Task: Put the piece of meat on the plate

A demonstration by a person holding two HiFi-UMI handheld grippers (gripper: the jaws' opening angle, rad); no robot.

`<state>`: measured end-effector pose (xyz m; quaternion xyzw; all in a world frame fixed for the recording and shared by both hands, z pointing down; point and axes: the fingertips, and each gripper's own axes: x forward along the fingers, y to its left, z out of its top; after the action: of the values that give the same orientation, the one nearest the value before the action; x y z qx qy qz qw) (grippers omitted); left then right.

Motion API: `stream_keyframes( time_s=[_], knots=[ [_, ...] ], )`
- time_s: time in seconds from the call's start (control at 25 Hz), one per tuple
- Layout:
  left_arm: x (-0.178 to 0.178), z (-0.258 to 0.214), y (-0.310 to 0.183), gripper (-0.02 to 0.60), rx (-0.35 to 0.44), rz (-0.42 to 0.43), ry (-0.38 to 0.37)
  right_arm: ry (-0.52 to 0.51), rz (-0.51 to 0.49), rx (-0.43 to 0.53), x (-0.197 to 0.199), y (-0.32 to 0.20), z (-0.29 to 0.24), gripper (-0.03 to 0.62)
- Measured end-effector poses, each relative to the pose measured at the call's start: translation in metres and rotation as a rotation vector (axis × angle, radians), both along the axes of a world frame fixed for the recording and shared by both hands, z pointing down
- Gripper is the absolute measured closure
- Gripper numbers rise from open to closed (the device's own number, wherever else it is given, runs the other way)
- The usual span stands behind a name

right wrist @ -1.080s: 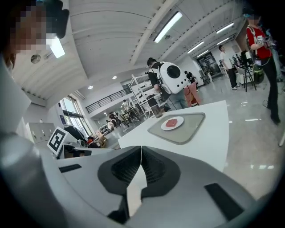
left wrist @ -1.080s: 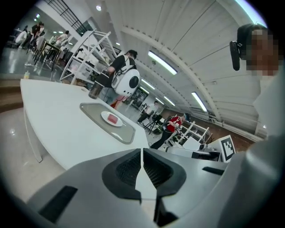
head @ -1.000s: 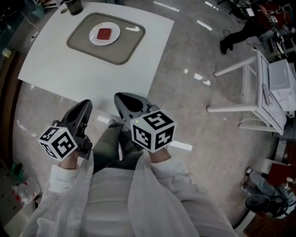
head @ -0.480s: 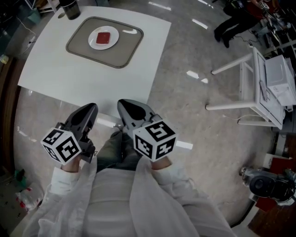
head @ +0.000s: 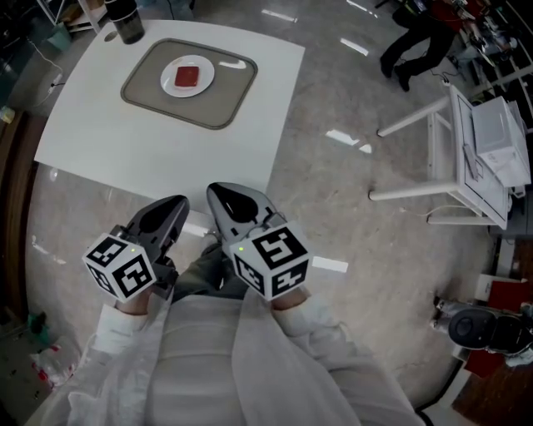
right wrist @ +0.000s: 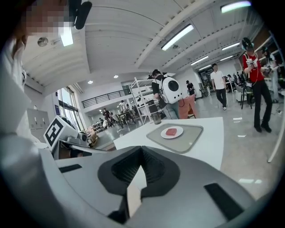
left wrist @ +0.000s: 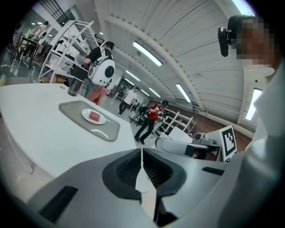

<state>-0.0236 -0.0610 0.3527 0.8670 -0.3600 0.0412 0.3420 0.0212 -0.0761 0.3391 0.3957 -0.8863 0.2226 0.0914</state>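
Meat on the plate, both grippers well back from the table.
The piece of meat [head: 188, 76] lay on the plate [head: 206, 73], far ahead and slightly left of the left gripper [head: 176, 206] and right gripper [head: 223, 193]; both had jaws closed on nothing, neither clearly nearer.

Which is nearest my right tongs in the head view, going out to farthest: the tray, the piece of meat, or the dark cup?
1. Tray, ahead of the right tongs on the table.
2. Piece of meat, on the plate inside the tray.
3. Dark cup, at the table's far left corner.
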Motion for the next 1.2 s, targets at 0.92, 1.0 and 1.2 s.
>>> stream_keyframes(
  time_s=[0.92, 1.0, 1.2],
  knots=[
    [-0.001, -0.007, 0.008, 0.561, 0.038, 0.037, -0.015, 0.054, -0.012, 0.032, -0.008, 0.009, -0.007, 0.580],
    [-0.002, -0.007, 0.009, 0.561, 0.037, 0.039, -0.016, 0.062, -0.014, 0.037, -0.009, 0.008, -0.007, 0.580],
    [-0.002, -0.008, 0.010, 0.563, 0.039, 0.049, -0.015, 0.071, -0.013, 0.040, -0.010, 0.009, -0.009, 0.580]
  ],
)
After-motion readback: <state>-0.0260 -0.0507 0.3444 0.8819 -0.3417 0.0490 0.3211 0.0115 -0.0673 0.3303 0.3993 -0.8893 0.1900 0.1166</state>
